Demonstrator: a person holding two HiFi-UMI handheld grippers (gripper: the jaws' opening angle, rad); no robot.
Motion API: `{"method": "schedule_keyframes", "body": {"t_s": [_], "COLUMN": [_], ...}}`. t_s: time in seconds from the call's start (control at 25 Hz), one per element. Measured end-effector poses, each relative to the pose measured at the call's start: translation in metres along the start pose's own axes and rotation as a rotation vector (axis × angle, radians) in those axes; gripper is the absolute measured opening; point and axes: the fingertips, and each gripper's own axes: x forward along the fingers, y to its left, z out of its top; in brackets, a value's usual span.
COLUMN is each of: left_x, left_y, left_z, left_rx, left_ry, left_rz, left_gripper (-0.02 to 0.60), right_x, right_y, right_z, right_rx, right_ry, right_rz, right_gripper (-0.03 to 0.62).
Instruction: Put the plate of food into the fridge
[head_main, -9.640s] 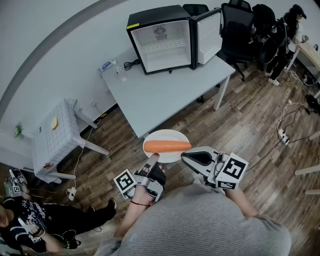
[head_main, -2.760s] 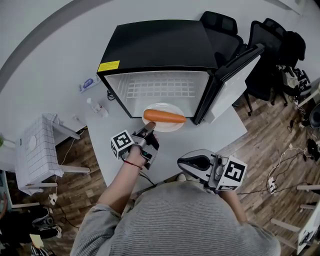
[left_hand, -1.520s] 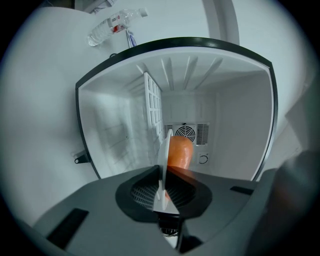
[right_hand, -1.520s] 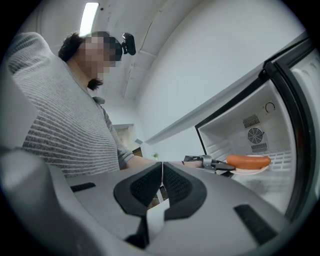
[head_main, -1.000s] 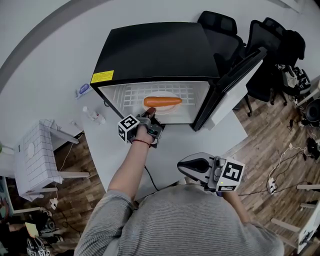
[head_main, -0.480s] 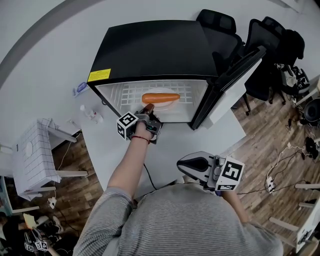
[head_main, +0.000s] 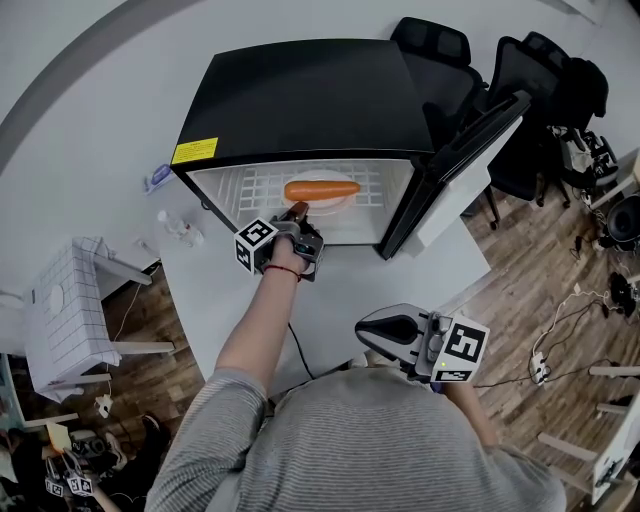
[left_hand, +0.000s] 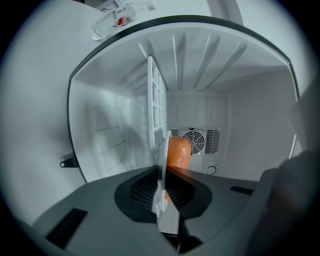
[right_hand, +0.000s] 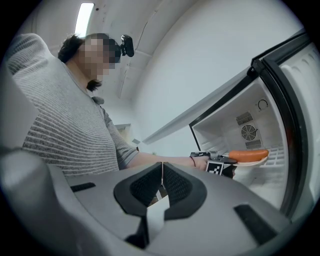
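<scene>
Reaching into fridge (head_main: 310, 95): door (head_main: 470, 150) swung right, plate (head_main: 345, 203) already inside over the wire shelf (head_main: 260, 190); by my judgement, setting down, letting go and backing out are left for you
Left gripper (head_main: 297, 213): jaws narrow, pinching the plate's near rim
Right gripper (head_main: 368, 326): jaws together, empty, near your body
Plate: white, shallow, roughly level
Food (head_main: 322, 190): one long orange piece lying across the plate

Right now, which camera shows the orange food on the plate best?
The head view: the orange food lies full-length, unobstructed. The right gripper view shows it small, side-on; the left gripper view, end-on, half behind the plate.
</scene>
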Motion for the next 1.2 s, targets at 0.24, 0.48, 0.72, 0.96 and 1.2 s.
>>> {"method": "schedule_keyframes", "body": {"t_s": [0.24,0.48,0.72,0.96,1.2], "left_x": [0.003,0.003,0.001,-0.004,-0.014], "left_y": [0.000,-0.005,-0.007,-0.001,-0.003], "left_z": [0.000,0.000,-0.001,-0.006,-0.009], "left_rx": [0.011,0.054,0.093,0.088,0.139], "left_ry": [0.006,0.020,0.054,0.080,0.101], "left_rz": [0.005,-0.017,-0.037,-0.041,-0.042], "left_gripper": [0.034,0.057,0.094,0.187,0.232], "right_x": [0.000,0.000,-0.001,-0.001,0.002], "right_y": [-0.002,0.001,0.003,0.005,0.011], "right_z": [0.000,0.001,-0.001,-0.002,-0.002], "right_rx": [0.001,0.006,0.009,0.009,0.003], "right_ry": [-0.002,-0.005,-0.005,-0.007,-0.003], "right_rz": [-0.003,0.005,0.002,0.007,0.021], "right_gripper": [0.015,0.015,0.015,0.015,0.015]}}
